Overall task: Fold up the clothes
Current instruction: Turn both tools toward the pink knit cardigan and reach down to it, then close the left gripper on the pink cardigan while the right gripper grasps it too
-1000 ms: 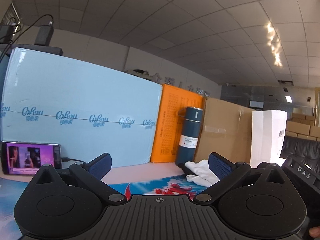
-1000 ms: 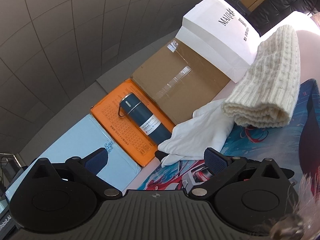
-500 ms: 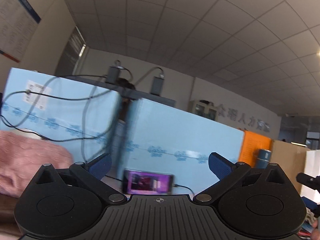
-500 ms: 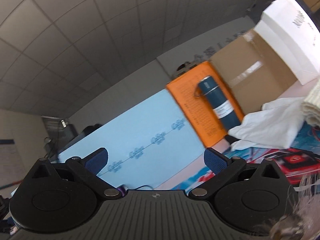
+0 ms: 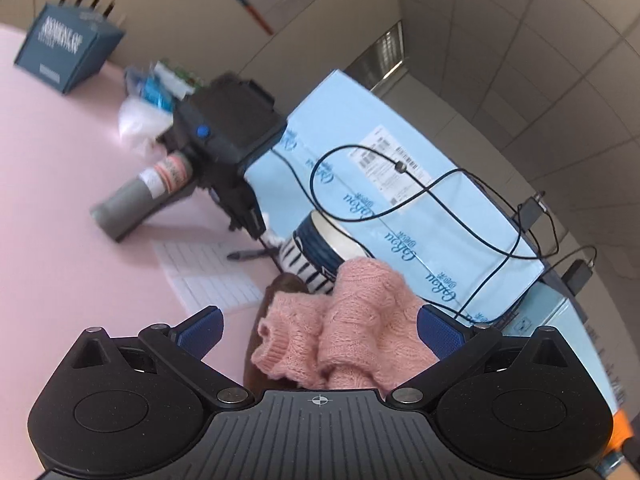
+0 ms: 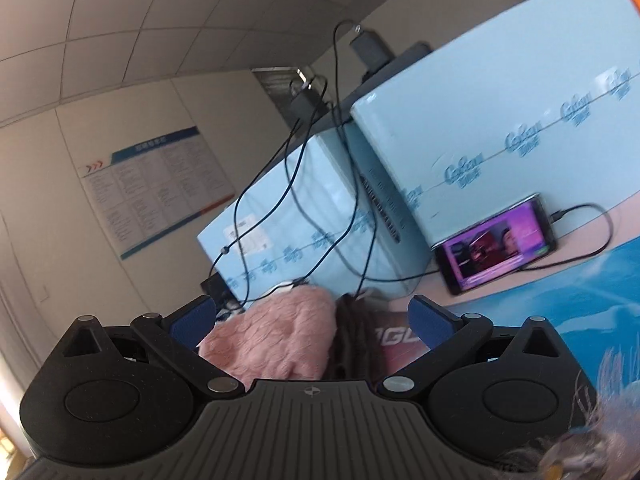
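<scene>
A crumpled pink knit sweater [image 5: 352, 328] lies on the pink table, right in front of my left gripper [image 5: 320, 326], which is open with the sweater between its blue pads, not touching. A dark brown garment [image 5: 280, 292] lies under the sweater. In the right wrist view the pink sweater [image 6: 280, 340] and the dark garment [image 6: 356, 336] sit between the open fingers of my right gripper [image 6: 310, 318]. Both grippers are empty.
Light blue boxes [image 5: 400, 208] with black cables stand behind the clothes. A striped mug [image 5: 320, 252], a black device [image 5: 228, 136], a grey tube [image 5: 136, 200], a paper sheet [image 5: 208, 276] and a blue box [image 5: 68, 48] lie on the table. A lit phone [image 6: 496, 244] leans on a box by the blue mat [image 6: 560, 308].
Both grippers swung left, away from the white clothes, flask and bags, to the pink sweater pile. Both stayed open.
</scene>
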Tool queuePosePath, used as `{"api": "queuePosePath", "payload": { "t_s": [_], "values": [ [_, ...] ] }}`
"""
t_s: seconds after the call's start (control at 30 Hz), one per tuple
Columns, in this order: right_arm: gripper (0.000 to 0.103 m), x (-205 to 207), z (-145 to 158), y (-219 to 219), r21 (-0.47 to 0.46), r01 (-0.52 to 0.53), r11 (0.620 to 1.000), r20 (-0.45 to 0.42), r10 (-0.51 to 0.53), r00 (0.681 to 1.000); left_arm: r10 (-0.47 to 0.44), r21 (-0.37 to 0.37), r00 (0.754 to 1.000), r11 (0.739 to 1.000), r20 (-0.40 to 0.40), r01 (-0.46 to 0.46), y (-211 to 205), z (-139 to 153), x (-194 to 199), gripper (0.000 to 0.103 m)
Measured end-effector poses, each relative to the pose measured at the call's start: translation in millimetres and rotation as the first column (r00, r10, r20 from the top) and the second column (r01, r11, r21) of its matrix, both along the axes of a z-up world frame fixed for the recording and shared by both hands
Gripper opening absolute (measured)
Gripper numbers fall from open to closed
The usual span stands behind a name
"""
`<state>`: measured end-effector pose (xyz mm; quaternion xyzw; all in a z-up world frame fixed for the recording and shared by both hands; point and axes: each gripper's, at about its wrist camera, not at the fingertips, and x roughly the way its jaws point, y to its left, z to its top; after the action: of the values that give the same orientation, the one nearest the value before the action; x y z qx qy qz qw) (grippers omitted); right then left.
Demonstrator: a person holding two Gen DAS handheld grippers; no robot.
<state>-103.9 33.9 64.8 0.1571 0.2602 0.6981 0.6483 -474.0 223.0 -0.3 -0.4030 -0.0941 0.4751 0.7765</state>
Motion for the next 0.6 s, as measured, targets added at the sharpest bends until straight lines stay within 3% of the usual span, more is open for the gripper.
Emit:
{"api": "queuePosePath", "payload": {
  "t_s": [0.13,0.2,0.3,0.43,0.5,0.53,0.6],
  "values": [
    [0.103,-13,-9,57,-0.065,-0.124,0.990,-0.099,0.117,0.988,-0.057,-0.082,0.998,0.995,0.024,0.059,27,3,21,0.103],
    [0.103,-16,-14,76,-0.088,-0.121,0.989,-0.129,0.109,0.986,-0.085,-0.123,0.996,0.988,0.037,0.089,41,5,31,0.103],
    [0.103,-17,-21,103,-0.123,-0.121,0.985,-0.152,0.101,0.983,-0.077,-0.035,0.995,0.996,0.057,0.079,36,-8,37,0.103],
    [0.103,-27,-32,145,-0.156,-0.138,0.978,-0.107,0.122,0.987,-0.124,0.068,0.991,0.990,0.058,0.120,31,-16,41,0.103],
    [0.103,-34,-40,171,-0.197,-0.125,0.972,-0.062,0.114,0.991,-0.213,0.123,0.970,0.972,0.116,0.199,28,-17,41,0.103],
    [0.103,-36,-44,178,-0.223,-0.096,0.970,-0.061,0.084,0.995,-0.276,0.154,0.947,0.955,0.162,0.253,29,-17,41,0.103],
    [0.103,-40,-54,191,-0.273,-0.040,0.961,-0.055,0.025,0.998,-0.311,0.152,0.938,0.945,0.150,0.289,32,-16,45,0.103]
  ]
}}
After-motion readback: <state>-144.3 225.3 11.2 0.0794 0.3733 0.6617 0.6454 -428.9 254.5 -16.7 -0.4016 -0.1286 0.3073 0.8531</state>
